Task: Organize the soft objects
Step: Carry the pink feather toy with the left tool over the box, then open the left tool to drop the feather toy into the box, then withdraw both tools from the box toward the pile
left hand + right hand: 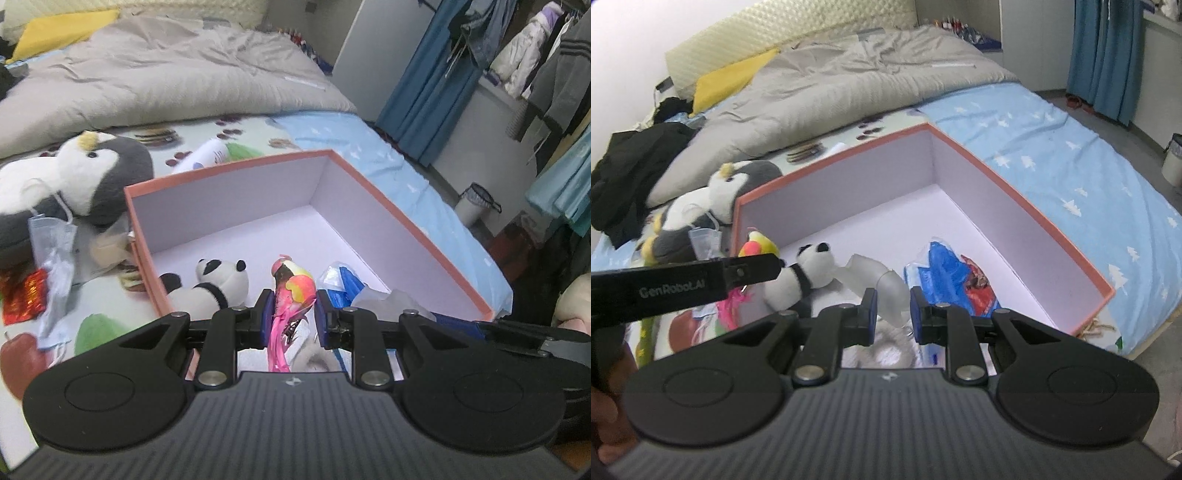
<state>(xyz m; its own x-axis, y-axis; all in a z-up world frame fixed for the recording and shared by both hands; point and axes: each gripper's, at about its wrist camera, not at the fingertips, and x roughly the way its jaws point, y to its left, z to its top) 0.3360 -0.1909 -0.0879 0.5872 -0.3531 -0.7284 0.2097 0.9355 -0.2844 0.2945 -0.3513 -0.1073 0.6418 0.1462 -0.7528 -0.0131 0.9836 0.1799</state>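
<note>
While clamped, bird (293,295) fills left gripper (293,314)

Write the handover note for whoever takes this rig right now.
Left gripper: shut on the pink-and-yellow toy parrot, held over the near end of the salmon-rimmed open cardboard box.
Right gripper: open, empty, over the box.
Done: small panda plush and blue plastic packet lie inside.
Left: release the parrot; the large grey-and-white penguin plush lies on the bed outside.
</note>
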